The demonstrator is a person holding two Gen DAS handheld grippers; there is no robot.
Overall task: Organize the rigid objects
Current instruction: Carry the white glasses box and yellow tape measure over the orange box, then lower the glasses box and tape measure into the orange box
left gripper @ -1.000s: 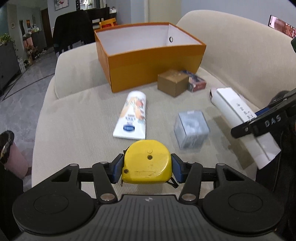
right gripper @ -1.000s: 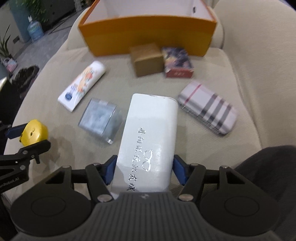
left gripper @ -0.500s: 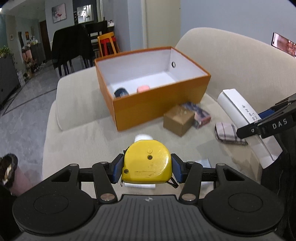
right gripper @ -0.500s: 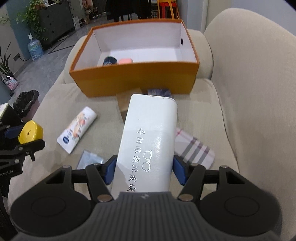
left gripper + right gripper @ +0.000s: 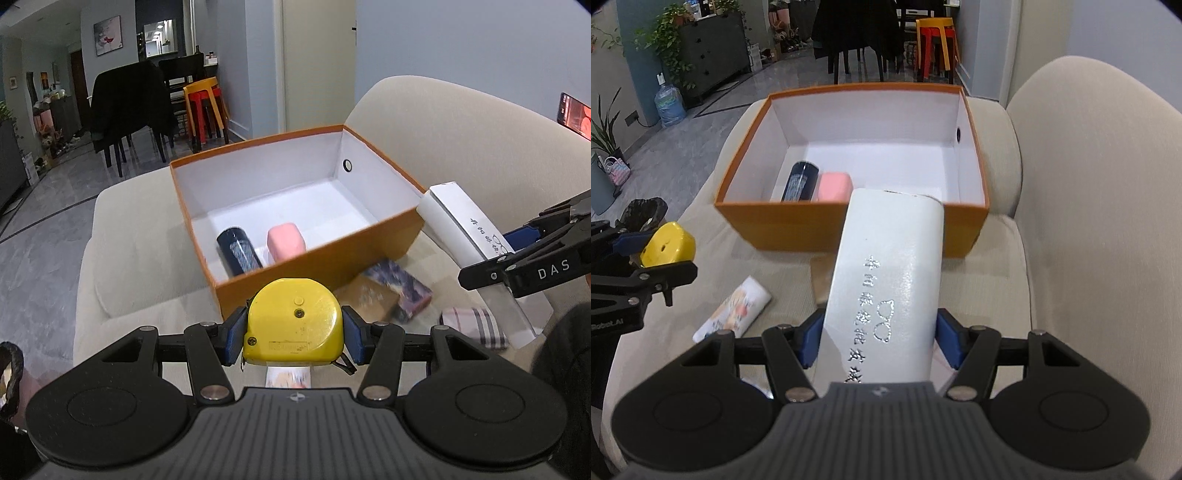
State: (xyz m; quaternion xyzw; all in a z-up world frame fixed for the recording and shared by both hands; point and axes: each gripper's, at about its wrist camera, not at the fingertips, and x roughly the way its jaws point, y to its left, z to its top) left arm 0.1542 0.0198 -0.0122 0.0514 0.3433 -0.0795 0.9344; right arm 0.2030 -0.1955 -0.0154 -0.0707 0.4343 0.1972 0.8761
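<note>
My left gripper (image 5: 294, 334) is shut on a yellow tape measure (image 5: 294, 323), held in the air just short of the orange box (image 5: 317, 266) on the sofa. My right gripper (image 5: 879, 338) is shut on a long white glasses case (image 5: 886, 273) whose far end overlaps the box's near wall. Inside the box lie a dark cylinder (image 5: 798, 181) and a pink case (image 5: 833, 187). From the right wrist view the tape measure (image 5: 666, 243) hangs at the left; the left wrist view shows the white case (image 5: 465, 229) at the right.
On the beige sofa seat (image 5: 768, 273) lie a white tube (image 5: 733, 314), a brown carton (image 5: 373, 301), a patterned small box (image 5: 400, 288) and a plaid case (image 5: 474, 326). The sofa back (image 5: 1108, 221) rises on the right. Dining chairs (image 5: 129, 110) stand beyond.
Both grippers rose and moved toward the orange box with their loads. The box's inside, with the dark cylinder and pink case, has come into view; the loose items slid under the grippers.
</note>
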